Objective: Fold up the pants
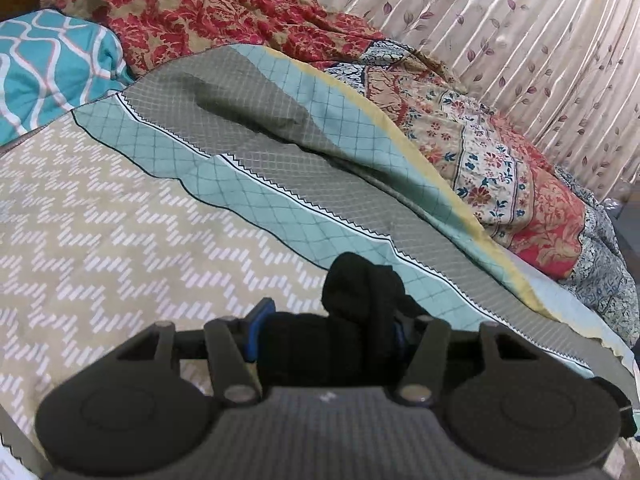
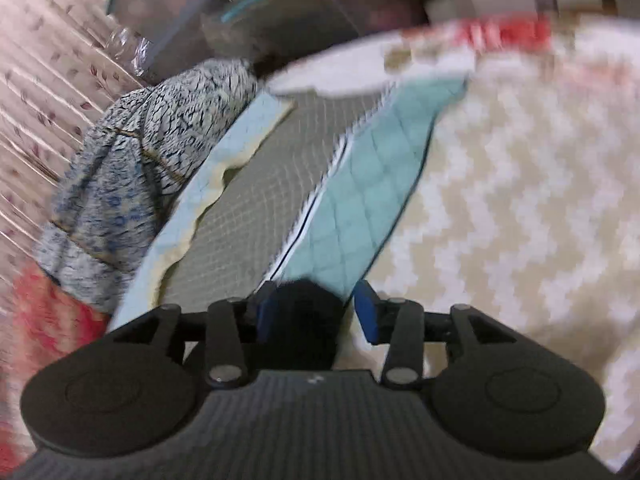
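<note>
Black pants are bunched btwn the pads of the left gripper, clamped, near the bedspread's teal band. Right gripper: jaws parted, dark cloth btwn, not pinched. Left is nearer, holds the cloth.

Each tool is matte black; 2 round hubs, ribbed grey centre, silver pins, blue pads.

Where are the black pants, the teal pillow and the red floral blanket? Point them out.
black pants (image 1: 360, 292): left wrist view, bunched top fold.
teal pillow (image 1: 48, 68): left wrist view, patterned face.
red floral blanket (image 1: 200, 12): left wrist view, crumpled middle.
</note>
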A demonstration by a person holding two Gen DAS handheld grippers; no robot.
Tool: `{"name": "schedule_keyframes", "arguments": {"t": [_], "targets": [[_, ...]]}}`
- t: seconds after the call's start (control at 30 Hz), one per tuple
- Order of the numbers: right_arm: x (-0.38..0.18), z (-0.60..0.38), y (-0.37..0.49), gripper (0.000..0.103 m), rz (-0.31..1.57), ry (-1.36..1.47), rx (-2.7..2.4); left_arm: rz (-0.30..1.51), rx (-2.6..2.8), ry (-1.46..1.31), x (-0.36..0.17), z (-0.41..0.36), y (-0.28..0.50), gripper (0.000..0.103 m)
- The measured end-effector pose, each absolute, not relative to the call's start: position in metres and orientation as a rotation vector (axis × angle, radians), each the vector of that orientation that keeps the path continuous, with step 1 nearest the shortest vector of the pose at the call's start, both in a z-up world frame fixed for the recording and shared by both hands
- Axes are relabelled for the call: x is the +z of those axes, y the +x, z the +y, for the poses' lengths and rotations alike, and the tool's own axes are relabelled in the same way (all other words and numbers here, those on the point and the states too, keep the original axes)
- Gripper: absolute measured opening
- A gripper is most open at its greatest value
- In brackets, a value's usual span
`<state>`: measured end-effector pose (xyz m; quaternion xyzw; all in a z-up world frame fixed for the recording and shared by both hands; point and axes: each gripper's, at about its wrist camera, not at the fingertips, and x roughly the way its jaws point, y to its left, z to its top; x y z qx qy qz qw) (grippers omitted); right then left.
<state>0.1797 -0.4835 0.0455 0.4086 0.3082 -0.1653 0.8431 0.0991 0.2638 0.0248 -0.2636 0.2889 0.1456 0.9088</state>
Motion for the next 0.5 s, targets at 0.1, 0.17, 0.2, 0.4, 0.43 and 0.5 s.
{"name": "schedule_keyframes", "arguments": {"t": [0.1,0.17,0.2,0.4,0.43,0.5], "targets": [[0.032,-0.484,0.187,0.046,0.721,0.899,-0.285,0.585,0.306,-0.566,0.024,0.265,0.095,0.053],[0.023,-0.478,0.197,0.035,0.781,0.890,-0.289,0.578,0.314,-0.588,0.023,0.265,0.091,0.053],[0.021,-0.477,0.198,0.007,0.775,0.892,-0.276,0.576,0.320,-0.596,0.022,0.265,0.090,0.053],[0.066,-0.480,0.179,0.007,0.462,0.985,-0.128,0.525,0.312,-0.613,0.035,0.266,0.071,0.053],[0.075,-0.479,0.179,0.007,0.451,0.924,-0.133,0.515,0.312,-0.605,0.036,0.265,0.067,0.053],[0.078,-0.475,0.191,0.007,0.585,0.788,-0.207,0.513,0.312,-0.595,0.038,0.262,0.060,0.053]]}}
